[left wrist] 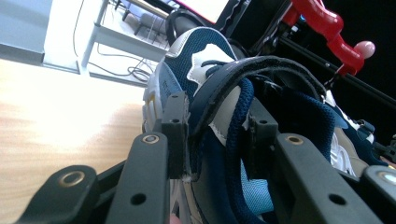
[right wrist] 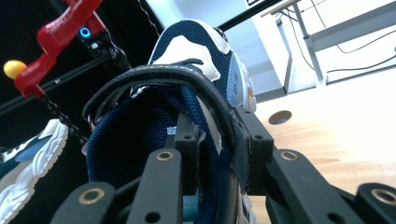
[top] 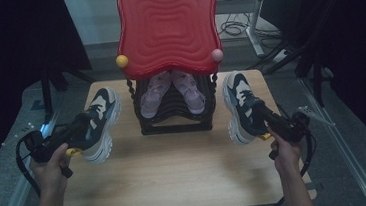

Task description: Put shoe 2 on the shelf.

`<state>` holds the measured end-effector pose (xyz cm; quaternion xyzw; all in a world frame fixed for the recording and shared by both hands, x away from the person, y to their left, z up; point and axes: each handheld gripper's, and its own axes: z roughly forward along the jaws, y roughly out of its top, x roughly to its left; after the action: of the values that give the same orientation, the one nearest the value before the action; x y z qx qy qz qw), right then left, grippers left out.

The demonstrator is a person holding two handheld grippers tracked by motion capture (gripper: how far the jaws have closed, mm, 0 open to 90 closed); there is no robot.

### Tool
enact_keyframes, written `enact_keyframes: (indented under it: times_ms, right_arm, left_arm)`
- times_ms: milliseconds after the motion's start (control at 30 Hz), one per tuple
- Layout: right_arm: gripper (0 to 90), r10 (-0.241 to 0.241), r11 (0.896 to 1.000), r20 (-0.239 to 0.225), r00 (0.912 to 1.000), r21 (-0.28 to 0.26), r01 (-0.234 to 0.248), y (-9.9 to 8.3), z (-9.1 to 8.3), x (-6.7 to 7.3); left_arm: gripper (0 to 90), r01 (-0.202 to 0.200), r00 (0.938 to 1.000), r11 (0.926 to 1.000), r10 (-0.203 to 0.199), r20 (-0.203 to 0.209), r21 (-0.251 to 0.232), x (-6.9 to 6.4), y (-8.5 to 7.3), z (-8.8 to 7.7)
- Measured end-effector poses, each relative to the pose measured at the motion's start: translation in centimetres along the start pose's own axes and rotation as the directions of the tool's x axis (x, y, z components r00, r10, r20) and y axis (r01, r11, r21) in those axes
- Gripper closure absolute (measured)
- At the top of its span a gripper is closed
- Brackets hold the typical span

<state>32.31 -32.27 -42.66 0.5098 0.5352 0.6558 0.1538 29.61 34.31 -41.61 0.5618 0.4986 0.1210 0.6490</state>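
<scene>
A navy, white and beige sneaker (top: 100, 123) hangs a little above the left of the wooden table (top: 177, 174), toe pointing away. My left gripper (top: 84, 130) is shut on it. In the left gripper view the gripper (left wrist: 217, 123) has one jaw inside this sneaker (left wrist: 205, 51) and one outside, clamping the side wall by the collar. The matching sneaker (top: 239, 105) is at the right, with my right gripper (top: 260, 114) shut on it. In the right gripper view that gripper (right wrist: 217, 135) pinches the collar of its sneaker (right wrist: 187, 46) the same way.
A black rack (top: 175, 123) stands at the table's far middle and holds a pair of pink shoes (top: 170, 91). A red wavy tray (top: 166, 24) sits on top, with a yellow ball (top: 122, 61) and a pink ball (top: 217, 55) at its corners. Cables lie on the floor behind.
</scene>
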Motion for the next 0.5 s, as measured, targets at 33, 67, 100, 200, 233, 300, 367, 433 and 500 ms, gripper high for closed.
enact_keyframes:
  times_ms: [33,67,100,200,233,300,367,433,500]
  right_arm:
    - [73.4,0.010,1.000,-0.003,0.9999,-0.002,-0.010,0.2,0.1,0.1]
    - [73.4,0.012,1.000,-0.005,0.9999,-0.008,-0.012,0.3,0.2,0.1]
    - [73.4,0.017,1.000,-0.007,0.9998,-0.014,-0.017,0.5,0.4,0.1]
    - [73.2,0.028,0.999,-0.016,0.9995,-0.018,-0.028,1.0,0.5,0.3]
    - [73.1,0.026,0.999,-0.016,0.9995,-0.020,-0.026,1.2,0.6,0.3]
    - [73.0,0.013,1.000,-0.010,0.9999,-0.022,-0.013,1.6,0.6,0.4]
    - [73.0,0.020,0.999,-0.013,0.9997,-0.028,-0.020,1.9,0.7,0.5]
    - [73.0,0.013,0.999,-0.011,0.9999,-0.033,-0.013,2.2,0.6,0.5]
    - [73.0,0.014,0.999,-0.011,0.9998,-0.035,-0.014,2.6,0.6,0.6]
  left_arm:
    - [67.2,0.005,1.0000,1.0000,-0.005,0.003,-0.005,0.0,0.2,0.0]
    - [67.3,0.008,0.9999,0.9999,-0.008,0.007,-0.010,0.0,0.5,0.1]
    - [67.3,0.010,0.9999,0.9998,-0.010,0.009,-0.016,0.0,0.7,0.1]
    - [67.3,0.012,0.9999,0.9994,-0.012,0.013,-0.031,-0.4,1.2,0.3]
    - [67.3,0.008,0.9999,0.9995,-0.007,0.015,-0.031,-0.4,1.4,0.4]
    - [67.3,0.002,0.9999,0.9996,-0.001,0.017,-0.028,-0.5,1.8,0.6]
    - [67.2,0.005,0.9998,0.9995,-0.004,0.019,-0.030,-0.5,2.1,0.8]
    - [67.2,0.004,0.9998,0.9995,-0.004,0.019,-0.032,-0.6,2.4,1.0]
    - [67.2,0.002,0.9998,0.9994,-0.001,0.020,-0.035,-0.7,2.6,1.1]
